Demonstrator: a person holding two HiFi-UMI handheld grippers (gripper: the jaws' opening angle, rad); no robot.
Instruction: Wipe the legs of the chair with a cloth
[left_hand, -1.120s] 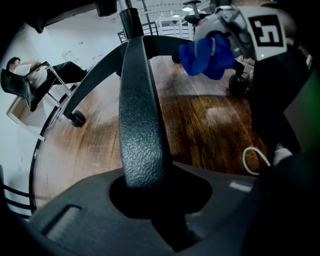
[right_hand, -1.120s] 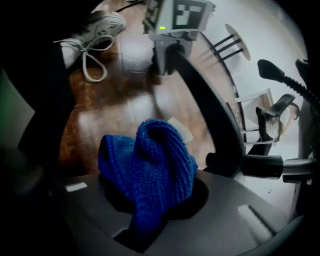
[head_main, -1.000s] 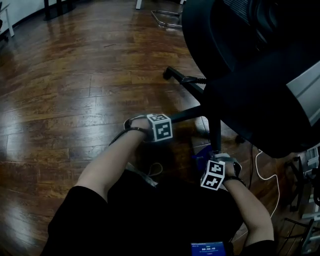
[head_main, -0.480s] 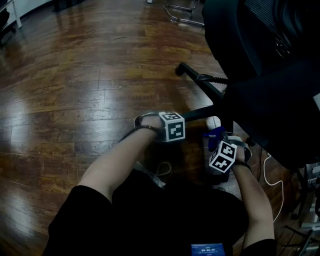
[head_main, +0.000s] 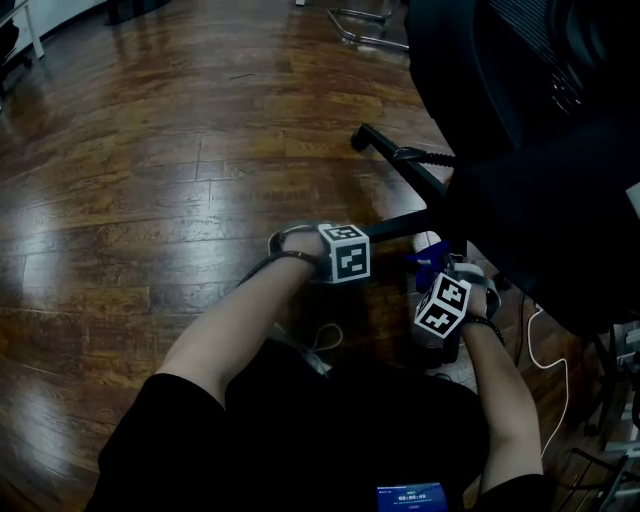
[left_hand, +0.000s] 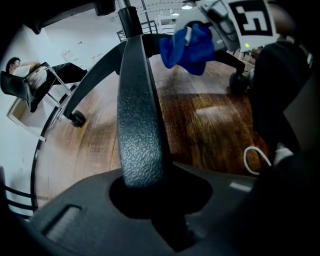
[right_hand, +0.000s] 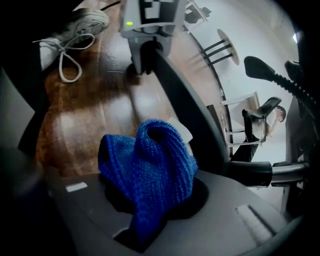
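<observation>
The left gripper is clamped round a black, pebble-textured chair leg, which runs straight out from its jaws toward the hub of the chair base. The right gripper has its jaws pinched on a bunched blue cloth, which stands up out of them. Just to the right of that cloth runs the same dark leg, further along than the left gripper's hold. The cloth looks to be against the leg or a hair off it; the wide-angle view doesn't settle which.

Beyond the left gripper another leg ends in a castor on the wooden floor. A white cable lies to its right.

I judge the wiping to be under way on this one leg, one gripper steadying and the other bringing the cloth. Nothing shows which legs are already clean, so the others count as left to do.

No brand or label reads. The cubes carry only black-and-white square markers, the cloth's white tag looks blank, and the digits on a small screen nearest the person are too small.
</observation>
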